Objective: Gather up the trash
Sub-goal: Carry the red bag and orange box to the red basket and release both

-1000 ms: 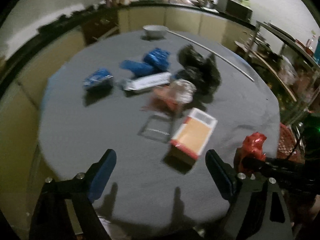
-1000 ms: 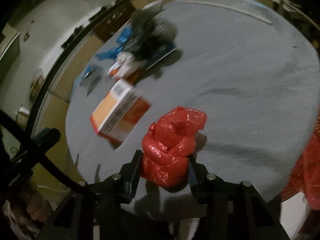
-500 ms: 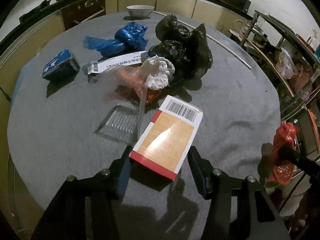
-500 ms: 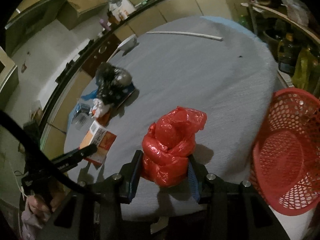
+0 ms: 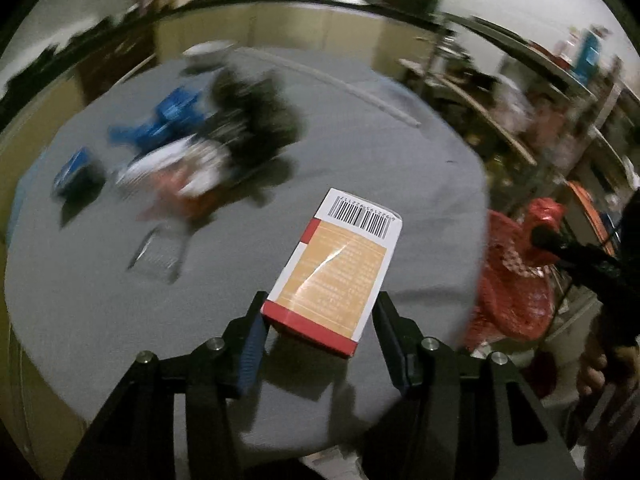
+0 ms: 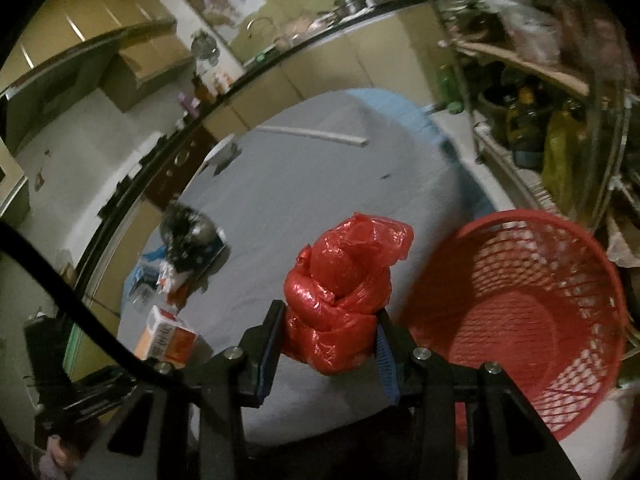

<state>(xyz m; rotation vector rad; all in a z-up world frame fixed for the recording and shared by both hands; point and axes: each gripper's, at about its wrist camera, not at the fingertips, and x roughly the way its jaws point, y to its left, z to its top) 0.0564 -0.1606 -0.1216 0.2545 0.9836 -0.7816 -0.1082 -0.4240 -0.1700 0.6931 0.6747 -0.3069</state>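
Now the left gripper (image 5: 318, 330) has its jaws clamped on the red end of an orange-and-white carton (image 5: 334, 270), barcode end pointing away, lifted just above the near edge of the grey round table (image 5: 100, 300). Those jaws have just been closing, with the carton between them. Over the table's right edge, the right gripper (image 6: 326, 346) pinches a crumpled red plastic bag (image 6: 340, 284), held close beside the rim of a red mesh basket (image 6: 520, 308) that stands off the table's right side. Toward the far left of the tabletop lie blurred black bags (image 5: 252, 120), blue wrappers (image 5: 160, 120), a small blue box (image 5: 74, 170) and a clear plastic tray (image 5: 154, 254).
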